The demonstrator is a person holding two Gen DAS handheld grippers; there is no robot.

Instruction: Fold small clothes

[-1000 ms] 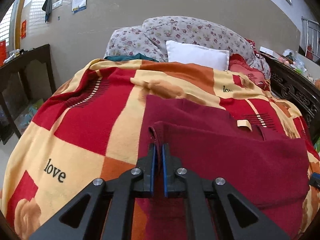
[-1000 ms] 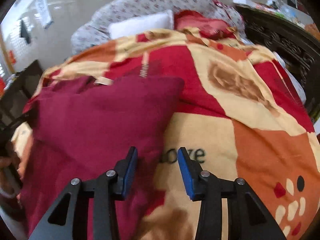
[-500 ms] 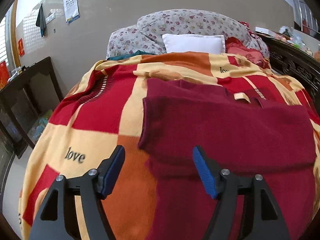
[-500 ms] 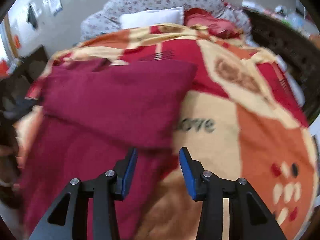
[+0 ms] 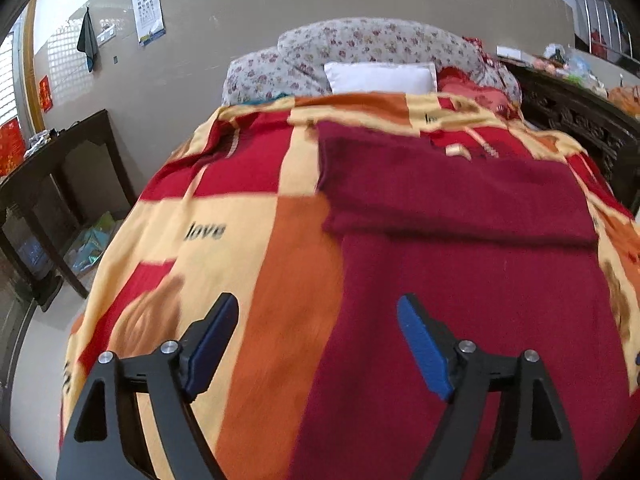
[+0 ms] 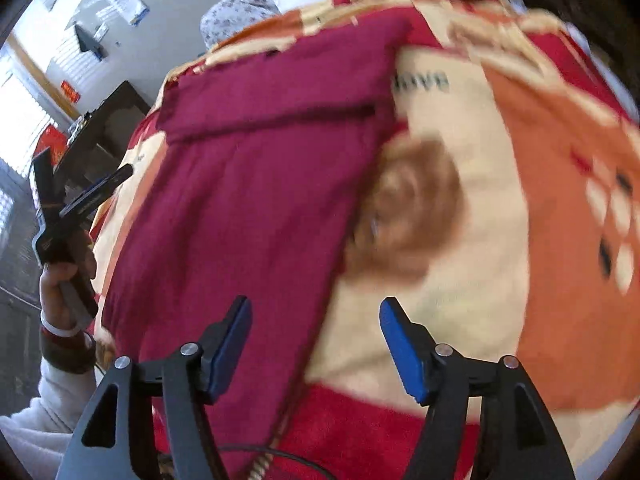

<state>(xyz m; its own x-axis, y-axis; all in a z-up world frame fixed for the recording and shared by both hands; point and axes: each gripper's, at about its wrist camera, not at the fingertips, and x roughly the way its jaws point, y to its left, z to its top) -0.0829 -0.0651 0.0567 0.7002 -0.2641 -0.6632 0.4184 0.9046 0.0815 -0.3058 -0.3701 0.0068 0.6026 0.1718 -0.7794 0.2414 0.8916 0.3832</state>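
Note:
A dark red garment [image 5: 460,248] lies flat on the patterned blanket [image 5: 240,220], its far part folded back over itself as a band [image 5: 452,196]. It also shows in the right wrist view [image 6: 256,184]. My left gripper [image 5: 318,344] is open and empty, above the garment's near left edge. My right gripper [image 6: 316,340] is open and empty, above the garment's near right edge. The left gripper also shows in the right wrist view [image 6: 86,196], held in a hand.
Floral pillows [image 5: 360,52] and a white pillow [image 5: 380,78] lie at the head of the bed. A dark wooden table [image 5: 56,168] stands left of the bed. A carved dark bed frame [image 5: 580,120] runs along the right.
My left gripper let go of the garment's fold and opened. Both grippers drew back toward the near edge of the garment. The folded band now lies flat.

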